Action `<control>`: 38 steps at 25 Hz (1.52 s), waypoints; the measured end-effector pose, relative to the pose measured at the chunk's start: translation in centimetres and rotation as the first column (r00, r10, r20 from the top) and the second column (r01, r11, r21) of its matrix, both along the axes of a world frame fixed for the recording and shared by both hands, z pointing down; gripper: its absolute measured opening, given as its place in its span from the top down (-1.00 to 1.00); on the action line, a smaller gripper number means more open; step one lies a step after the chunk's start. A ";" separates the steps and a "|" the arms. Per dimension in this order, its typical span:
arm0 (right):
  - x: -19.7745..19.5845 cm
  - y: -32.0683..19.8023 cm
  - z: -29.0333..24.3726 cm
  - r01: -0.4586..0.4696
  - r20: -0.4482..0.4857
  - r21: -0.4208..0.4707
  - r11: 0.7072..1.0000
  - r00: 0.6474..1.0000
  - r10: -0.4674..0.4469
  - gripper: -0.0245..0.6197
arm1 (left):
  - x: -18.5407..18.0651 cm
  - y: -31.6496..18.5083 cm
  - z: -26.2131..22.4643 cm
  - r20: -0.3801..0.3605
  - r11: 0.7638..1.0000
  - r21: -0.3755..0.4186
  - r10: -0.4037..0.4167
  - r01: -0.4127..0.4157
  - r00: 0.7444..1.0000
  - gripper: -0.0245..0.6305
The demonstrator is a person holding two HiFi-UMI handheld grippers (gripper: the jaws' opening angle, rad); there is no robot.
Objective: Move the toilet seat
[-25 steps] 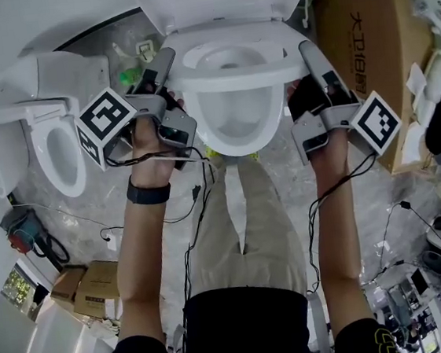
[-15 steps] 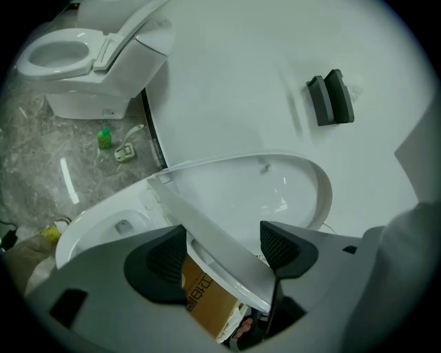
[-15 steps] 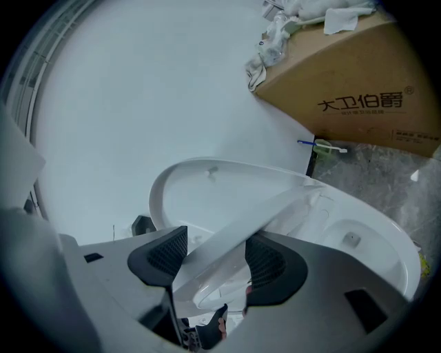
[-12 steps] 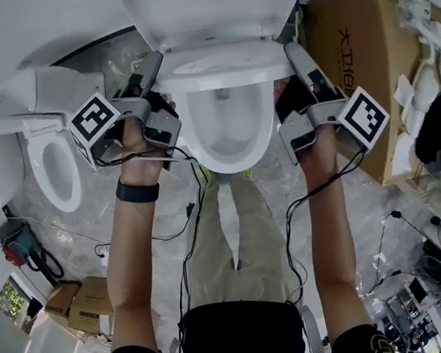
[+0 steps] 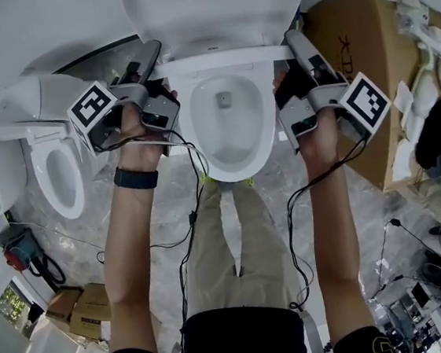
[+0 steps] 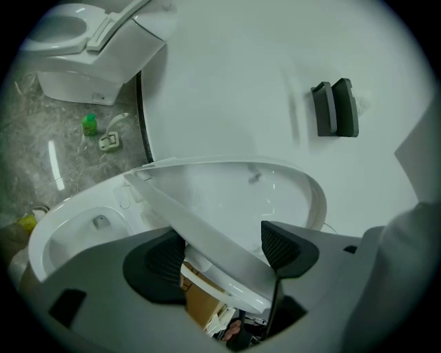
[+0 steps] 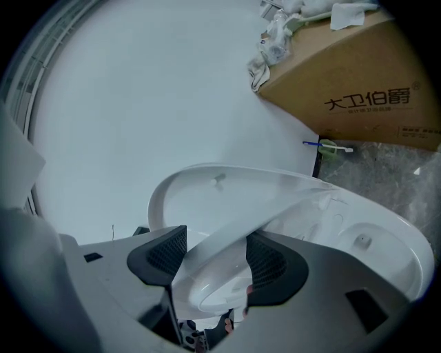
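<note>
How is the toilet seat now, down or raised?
Partly raised: in both gripper views the seat slants up off the bowl.

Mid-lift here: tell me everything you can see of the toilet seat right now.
The toilet seat is glossy white, plastic-looking, an oval ring seen edge-on from the head view. It is raised off the bowl, tilted, short of the upright lid. The left gripper and right gripper clamp its sides; the right's jaws have just been opening around it.

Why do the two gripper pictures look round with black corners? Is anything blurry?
Left and right gripper views: wide-angle lenses bulge the scene, leaving black corners; the close white plastic toilet seat looks slightly soft. Head view: evenly lit, edges curved.
</note>
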State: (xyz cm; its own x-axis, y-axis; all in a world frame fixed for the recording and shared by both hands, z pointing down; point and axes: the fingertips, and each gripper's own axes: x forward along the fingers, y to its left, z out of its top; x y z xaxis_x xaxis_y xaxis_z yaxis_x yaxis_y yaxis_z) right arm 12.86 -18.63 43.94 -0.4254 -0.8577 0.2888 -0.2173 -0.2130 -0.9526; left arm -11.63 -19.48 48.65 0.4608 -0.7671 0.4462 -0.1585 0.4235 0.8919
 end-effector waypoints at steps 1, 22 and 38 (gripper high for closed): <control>0.0 -0.4 0.0 -0.004 0.001 -0.001 1.000 1.000 0.004 0.02 | 0.1 -0.4 -0.1 -0.010 1.000 0.001 -0.004 0.004 1.000 -0.16; 0.1 -8.4 -0.9 -0.045 -0.007 -0.003 0.999 0.999 0.045 0.02 | 0.0 -8.1 0.6 -0.040 0.998 -0.057 0.005 -0.007 0.999 -0.38; 0.5 -11.9 0.0 -0.066 -0.041 -0.036 0.997 0.997 0.065 0.02 | -0.1 -11.1 1.4 -0.045 0.992 -0.113 -0.057 0.051 0.997 -0.43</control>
